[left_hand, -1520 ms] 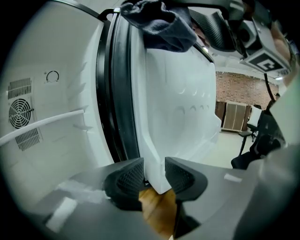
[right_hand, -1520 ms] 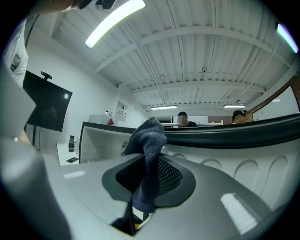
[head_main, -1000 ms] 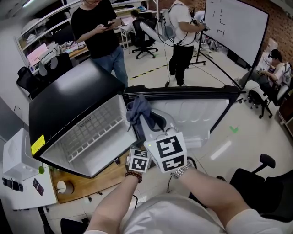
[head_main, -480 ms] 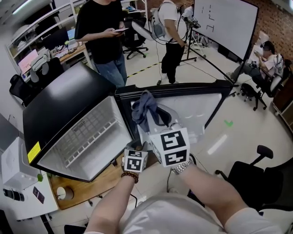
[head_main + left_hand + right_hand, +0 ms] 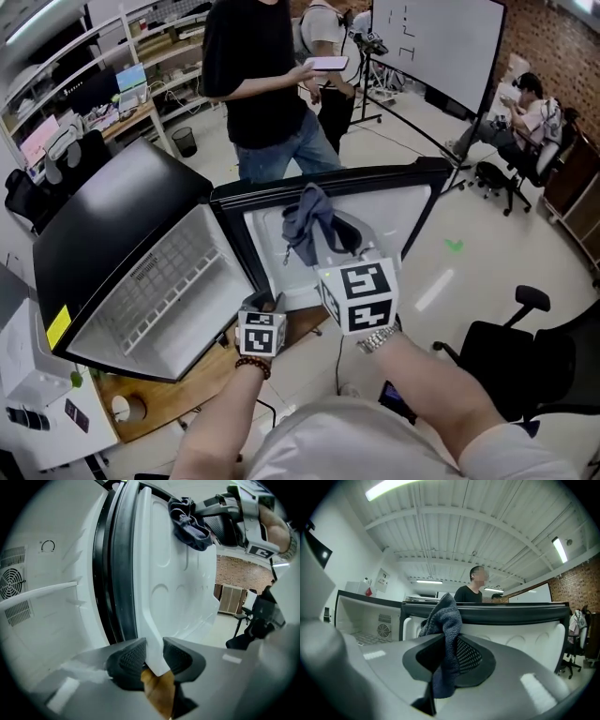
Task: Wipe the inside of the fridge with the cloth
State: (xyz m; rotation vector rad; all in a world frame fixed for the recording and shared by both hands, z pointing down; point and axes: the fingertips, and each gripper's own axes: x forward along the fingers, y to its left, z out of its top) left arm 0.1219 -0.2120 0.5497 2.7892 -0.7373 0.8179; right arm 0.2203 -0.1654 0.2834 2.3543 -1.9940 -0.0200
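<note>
Left gripper is clamped on the near edge of the open fridge door, steadying it. Right gripper pinches the dark cloth tight, up by the door's white inner lining. Wiping step, I'd say; next it wants the cloth pressed flat and swept across, then left into the fridge cavity

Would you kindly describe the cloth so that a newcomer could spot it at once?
Find the black fridge with its white-lined door swung open. By that door, the right gripper is shut on a crumpled dark blue-grey cloth, the only soft, dark thing there.
</note>
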